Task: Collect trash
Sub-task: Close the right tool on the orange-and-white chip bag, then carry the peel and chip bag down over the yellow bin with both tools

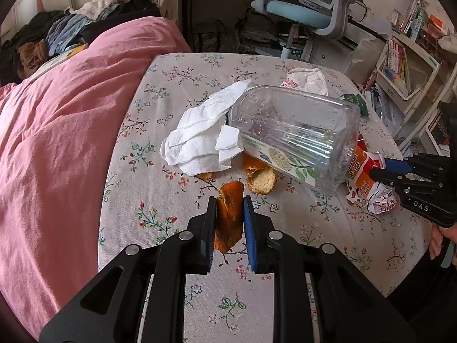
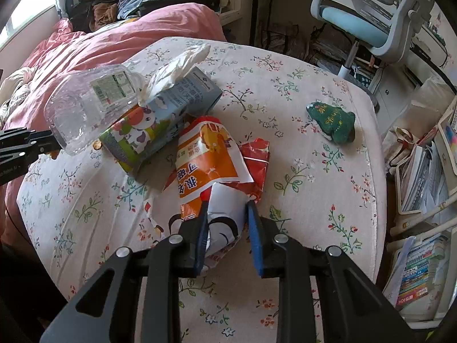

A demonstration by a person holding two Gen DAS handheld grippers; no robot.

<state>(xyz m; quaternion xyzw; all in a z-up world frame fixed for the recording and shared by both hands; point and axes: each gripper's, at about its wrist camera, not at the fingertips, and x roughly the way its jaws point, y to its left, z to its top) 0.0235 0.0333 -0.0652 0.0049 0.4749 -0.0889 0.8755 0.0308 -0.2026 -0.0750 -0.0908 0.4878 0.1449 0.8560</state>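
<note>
My left gripper (image 1: pixel 230 200) is shut on a strip of orange peel (image 1: pixel 228 217) that rests on the floral tablecloth (image 1: pixel 160 257). More peel pieces (image 1: pixel 261 181) lie just beyond it, beside a crumpled white tissue (image 1: pixel 200 140) and a clear plastic bottle (image 1: pixel 294 131) lying on its side. My right gripper (image 2: pixel 227 204) is shut on the near end of an orange-and-white snack wrapper (image 2: pixel 205 148). In the left wrist view that right gripper (image 1: pixel 382 168) comes in from the right edge onto the wrapper (image 1: pixel 362 177).
A cartoon-printed carton (image 2: pixel 160 120) with tissue stuffed in it lies under the bottle (image 2: pixel 85 108). A red wrapper (image 2: pixel 257 160) and a green cloth item (image 2: pixel 332 123) sit to the right. A pink duvet (image 1: pixel 57 143) borders the left, a desk chair (image 1: pixel 300 14) and bookshelves (image 2: pixel 422 171) the far and right sides.
</note>
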